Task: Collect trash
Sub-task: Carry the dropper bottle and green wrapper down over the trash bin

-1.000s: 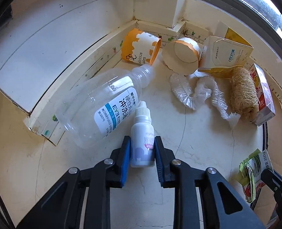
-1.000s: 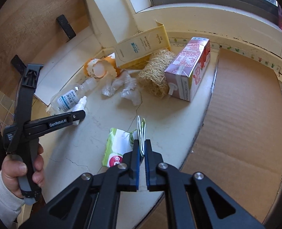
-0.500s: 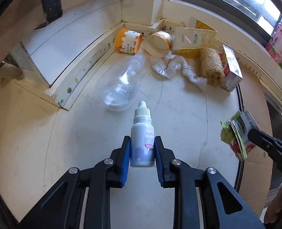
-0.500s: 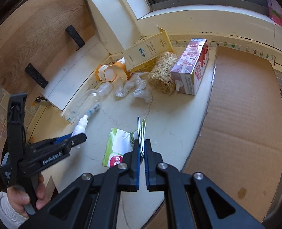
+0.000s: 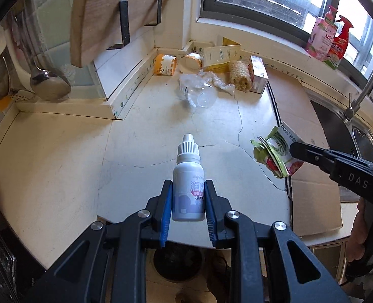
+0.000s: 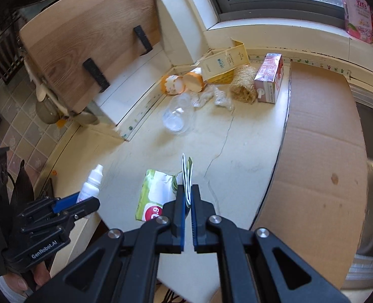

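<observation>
So I've got both hands full right now. My left gripper (image 5: 188, 200) is clamped on a small white dropper bottle (image 5: 188, 181), blue pads pressing its sides, cap pointing away from me, and the bottle's held up off the countertop (image 5: 161, 131). My right gripper (image 6: 188, 199) is squeezed tight on a flattened green and white wrapper (image 6: 156, 197), which sticks up edge-on between the pads and hangs out to the left of them, clear of the counter too.

The rest of the trash sits back in the corner under the window (image 5: 262, 2): two orange and white paper cups (image 5: 165, 64) lying on their sides, a yellow and white carton (image 5: 220, 55) leaning by the wall, a loofah-looking scrubber (image 5: 239, 78), and a pink drink carton (image 5: 258, 75) just beside it. A clear plastic bottle (image 5: 197, 93) lies on its side a bit nearer, with crumpled clear plastic (image 5: 219, 80) next to it. A sheet of cardboard (image 6: 320, 151) covers the counter on the right, running up to the sink (image 5: 338, 126).
</observation>
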Demonstrator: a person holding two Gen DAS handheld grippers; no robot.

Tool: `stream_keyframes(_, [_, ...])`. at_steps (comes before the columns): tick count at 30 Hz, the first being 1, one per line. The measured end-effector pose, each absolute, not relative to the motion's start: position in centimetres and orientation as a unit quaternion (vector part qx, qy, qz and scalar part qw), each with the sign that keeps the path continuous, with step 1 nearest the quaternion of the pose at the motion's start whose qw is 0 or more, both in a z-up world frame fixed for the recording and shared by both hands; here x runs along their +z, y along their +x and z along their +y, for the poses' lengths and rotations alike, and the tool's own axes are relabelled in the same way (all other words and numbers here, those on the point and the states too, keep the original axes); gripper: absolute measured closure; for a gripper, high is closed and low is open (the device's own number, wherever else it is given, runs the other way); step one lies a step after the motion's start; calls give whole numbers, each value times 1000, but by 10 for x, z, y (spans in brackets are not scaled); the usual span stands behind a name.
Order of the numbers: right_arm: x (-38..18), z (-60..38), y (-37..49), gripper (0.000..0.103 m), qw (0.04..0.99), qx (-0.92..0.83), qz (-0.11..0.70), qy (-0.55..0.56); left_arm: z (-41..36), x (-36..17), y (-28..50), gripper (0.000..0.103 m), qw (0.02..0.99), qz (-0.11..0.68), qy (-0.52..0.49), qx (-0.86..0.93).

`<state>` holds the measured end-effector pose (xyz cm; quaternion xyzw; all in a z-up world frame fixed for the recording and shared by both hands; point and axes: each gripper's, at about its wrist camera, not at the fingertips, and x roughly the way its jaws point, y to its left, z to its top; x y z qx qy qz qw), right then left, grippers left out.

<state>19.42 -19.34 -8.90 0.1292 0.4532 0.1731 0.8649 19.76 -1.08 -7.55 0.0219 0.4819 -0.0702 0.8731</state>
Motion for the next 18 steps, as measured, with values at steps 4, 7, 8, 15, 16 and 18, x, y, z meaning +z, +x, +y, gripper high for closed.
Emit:
stream_keyframes(4, [-82,-178,158,99,868,167,449,129,4,-61,163,81,884,461,27,-77])
stream_keyframes(7, [-77,-166,128,99,870,162,448,126,17,-55,134,81,890,448,23,-85])
stream_keyframes(8, [-76,-163,119,99,871,160,447,124,21,-55,124,81,890,447,21,-87])
stream_keyframes(15, [-85,-139,49,99,869,151,456,116,47,-68,61,81,885,455,8,-99])
stream_keyframes(16, [-90,-135,41,99,866,151,462,116,51,-72,51,81,883,458,7,-101])
stream_keyframes(18, [-99,-129,26,99,860,152,474,115,56,-80,37,81,878,466,6,-104])
